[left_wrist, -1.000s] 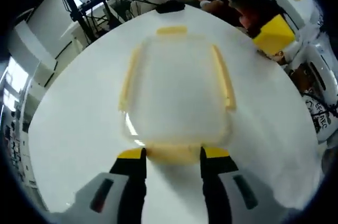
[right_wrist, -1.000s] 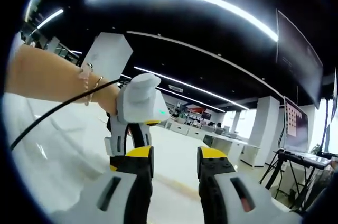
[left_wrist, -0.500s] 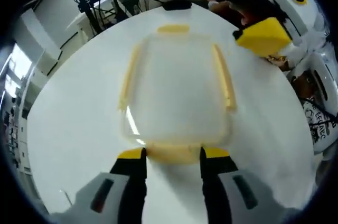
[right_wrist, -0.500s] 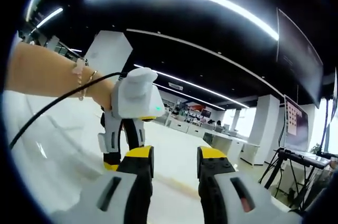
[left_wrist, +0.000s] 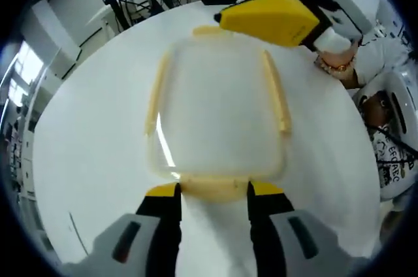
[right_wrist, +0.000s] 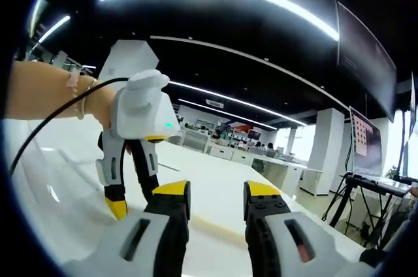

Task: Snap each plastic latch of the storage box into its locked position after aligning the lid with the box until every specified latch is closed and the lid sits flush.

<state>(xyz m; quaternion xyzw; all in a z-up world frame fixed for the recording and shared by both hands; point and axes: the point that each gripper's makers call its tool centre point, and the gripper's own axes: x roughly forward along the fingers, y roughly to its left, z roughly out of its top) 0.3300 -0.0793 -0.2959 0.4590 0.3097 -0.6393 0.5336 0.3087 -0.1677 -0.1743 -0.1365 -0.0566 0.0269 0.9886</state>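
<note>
The round white table [left_wrist: 91, 159] takes up most of the left gripper view, its bare top running from 7 o'clock round to 4 o'clock. At the middle of it sits the clear storage box [left_wrist: 219, 114] with its lid [left_wrist: 222, 94] on top; whether the lid lies fully flush cannot be told through the glare. Pale yellow latches edge the box: a long one along the 9 o'clock side [left_wrist: 157, 97], a long one along the 3 o'clock side [left_wrist: 277, 97], a short one at the 12 o'clock end [left_wrist: 209, 30], and a short one at the 6 o'clock end [left_wrist: 214, 189].

The left gripper [left_wrist: 213, 192] rises from 6 o'clock with its jaws spread apart, grasping nothing; its yellow tips stand at either end of the near latch, touching or just beside it. The right gripper [left_wrist: 268, 19] comes in from 1 o'clock, one yellow fingertip over the far end of the box beside the 12 o'clock latch. A hand with a bracelet [left_wrist: 336, 65] holds it at 2 o'clock.

In the right gripper view the right gripper [right_wrist: 215, 195] points across the table [right_wrist: 59, 211] toward an open office, its jaws parted and holding nothing. At 9 o'clock the left gripper [right_wrist: 121, 202] hangs tips-down to the table, held by a forearm [right_wrist: 46, 97] with a cable across it.
</note>
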